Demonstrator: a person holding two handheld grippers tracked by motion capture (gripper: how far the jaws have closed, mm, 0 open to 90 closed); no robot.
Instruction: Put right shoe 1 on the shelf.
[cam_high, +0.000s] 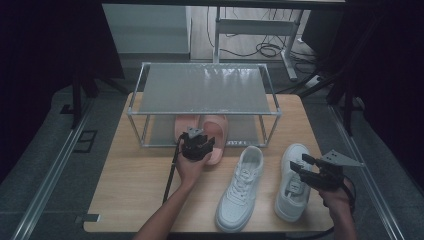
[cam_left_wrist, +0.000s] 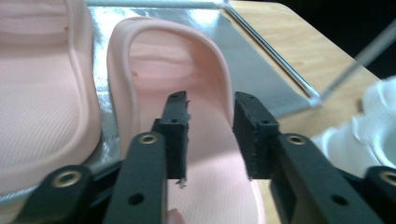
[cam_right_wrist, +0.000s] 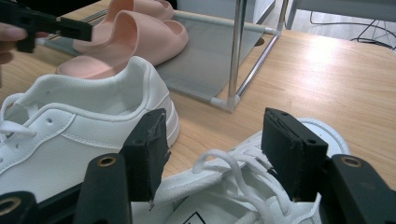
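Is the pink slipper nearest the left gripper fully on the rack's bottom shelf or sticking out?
Sticking out. The pink slipper has its toe on the bottom shelf, while its heel overhangs onto the table.

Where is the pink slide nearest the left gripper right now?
In the high view the pink slide lies at the rack's front edge, toe on the lower shelf, heel over the table, beside its twin, under the left gripper.
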